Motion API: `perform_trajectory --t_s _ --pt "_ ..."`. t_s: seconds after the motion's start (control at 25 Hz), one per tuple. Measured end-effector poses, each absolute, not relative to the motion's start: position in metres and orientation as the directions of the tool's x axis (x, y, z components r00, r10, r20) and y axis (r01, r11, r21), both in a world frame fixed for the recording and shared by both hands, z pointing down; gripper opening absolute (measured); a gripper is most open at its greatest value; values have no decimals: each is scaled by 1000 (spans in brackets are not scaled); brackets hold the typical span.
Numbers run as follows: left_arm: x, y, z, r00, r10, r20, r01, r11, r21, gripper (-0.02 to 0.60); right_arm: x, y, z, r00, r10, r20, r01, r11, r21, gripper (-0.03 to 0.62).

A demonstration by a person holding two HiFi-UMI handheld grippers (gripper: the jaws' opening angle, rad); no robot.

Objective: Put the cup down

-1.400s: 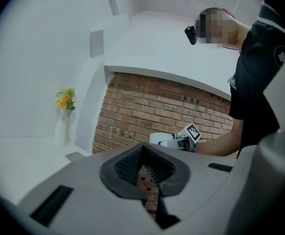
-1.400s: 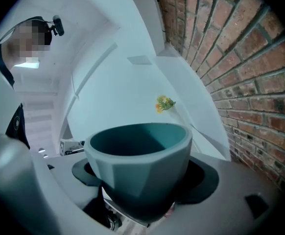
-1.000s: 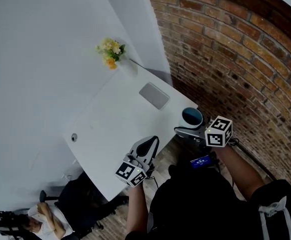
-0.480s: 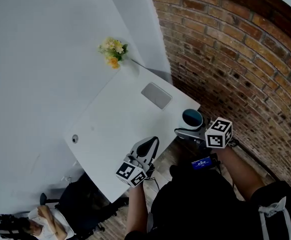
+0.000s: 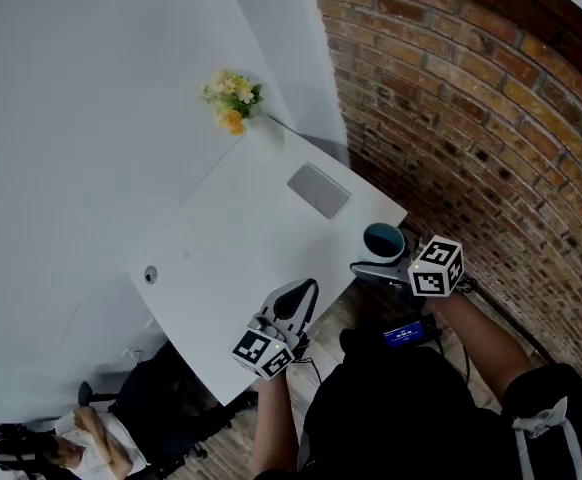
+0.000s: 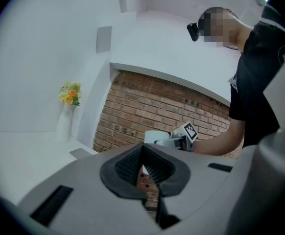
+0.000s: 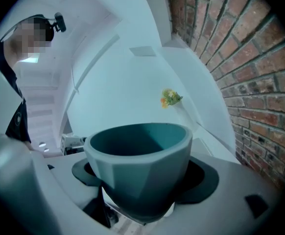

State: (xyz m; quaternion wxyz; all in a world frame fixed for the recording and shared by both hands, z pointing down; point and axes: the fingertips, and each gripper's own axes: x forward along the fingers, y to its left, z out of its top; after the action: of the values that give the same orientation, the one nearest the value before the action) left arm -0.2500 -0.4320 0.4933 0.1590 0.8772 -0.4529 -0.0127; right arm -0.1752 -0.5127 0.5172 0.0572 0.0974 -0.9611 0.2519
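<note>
A teal faceted cup (image 7: 138, 168) sits clamped between the jaws of my right gripper (image 7: 140, 180), which is shut on it. In the head view the cup (image 5: 383, 240) hangs at the near right corner of the white table (image 5: 241, 258), beside the right gripper (image 5: 371, 268). My left gripper (image 5: 293, 303) rests at the table's near edge, jaws shut and empty. From the left gripper view its pads (image 6: 154, 168) meet, and the cup (image 6: 154, 137) shows beyond in the right gripper (image 6: 174, 140).
A white vase of yellow flowers (image 5: 233, 101) stands at the table's far corner. A grey flat pad (image 5: 319, 190) lies on the right part of the tabletop. A brick wall (image 5: 471, 118) runs along the right. A seated person (image 5: 81, 438) is below left.
The cup and right gripper have edged slightly toward the table corner. The left gripper has stayed at the near edge.
</note>
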Motion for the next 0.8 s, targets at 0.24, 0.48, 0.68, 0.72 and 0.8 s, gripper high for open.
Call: perform_trajectory --t_s 0.24,0.48,0.68,0.72,0.8 --pt "-271 -439 509 563 -811 162 -809 -501 307 8 -206 -569 567 -954 -135 269 -237 887 -397 408" --pt "-288 -458 522 540 -825 168 -821 -471 323 8 -257 -657 595 -937 -256 237 -332 865 -376 408" --pt "-298 -463 530 514 -841 167 -829 -437 350 8 -292 -689 614 -931 -262 255 -340 876 -342 408" --pt "-300 -464 531 509 -844 169 -832 -431 351 8 -297 -693 617 -930 -259 260 -338 880 -334 408" --pt "-306 -464 532 495 -851 173 -838 -416 352 8 -304 -697 623 -928 -258 268 -337 888 -313 408"
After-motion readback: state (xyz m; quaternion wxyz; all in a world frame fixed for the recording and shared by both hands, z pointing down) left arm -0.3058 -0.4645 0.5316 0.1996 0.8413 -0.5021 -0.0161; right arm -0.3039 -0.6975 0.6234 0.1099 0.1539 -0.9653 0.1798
